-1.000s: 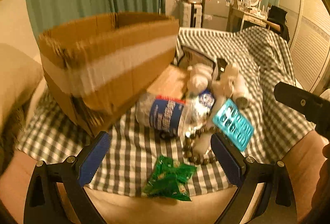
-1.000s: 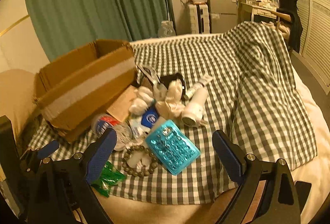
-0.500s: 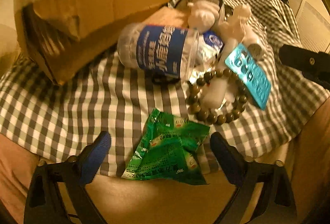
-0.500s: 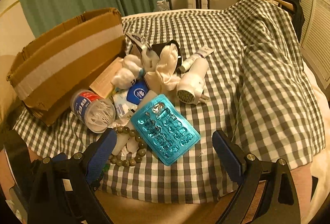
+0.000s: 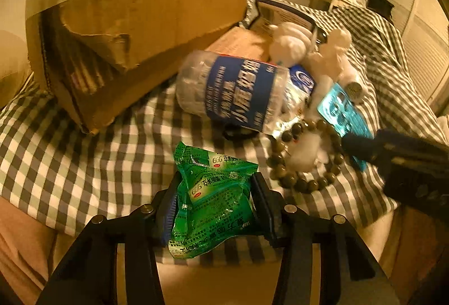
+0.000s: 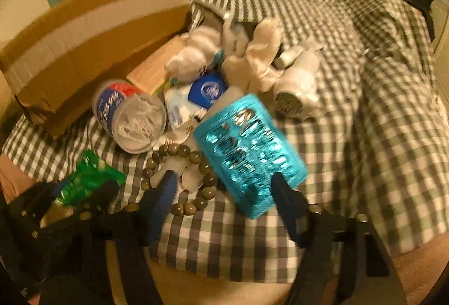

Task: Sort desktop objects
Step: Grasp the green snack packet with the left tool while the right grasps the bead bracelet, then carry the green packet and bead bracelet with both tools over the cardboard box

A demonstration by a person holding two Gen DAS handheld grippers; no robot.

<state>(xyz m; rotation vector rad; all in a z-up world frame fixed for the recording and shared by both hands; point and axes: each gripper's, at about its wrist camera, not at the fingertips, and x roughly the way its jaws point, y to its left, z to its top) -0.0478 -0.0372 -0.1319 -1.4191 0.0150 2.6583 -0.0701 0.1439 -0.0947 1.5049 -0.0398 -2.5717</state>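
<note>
My left gripper [image 5: 214,199] is shut on a green sachet pack [image 5: 213,201] at the near edge of the checked cloth [image 5: 70,159]; the pack also shows in the right wrist view [image 6: 89,178]. My right gripper [image 6: 224,190] is open, its fingers either side of the near end of a turquoise blister pack [image 6: 247,150], over a bead bracelet [image 6: 179,178]. A cotton-swab jar [image 5: 233,91] with a blue label lies on its side behind. A cardboard box [image 5: 126,13] stands at the left.
White soft items [image 6: 252,52], a white tube-like object [image 6: 297,86], a blue-lidded pack [image 6: 207,89] and a tan flat box [image 6: 157,66] are heaped beside the cardboard box. The cloth's near edge [image 6: 224,271] drops off below the grippers.
My left gripper moved down and forward, then closed on the green pack. My right gripper moved forward and down until its open fingers straddle the turquoise pack.
</note>
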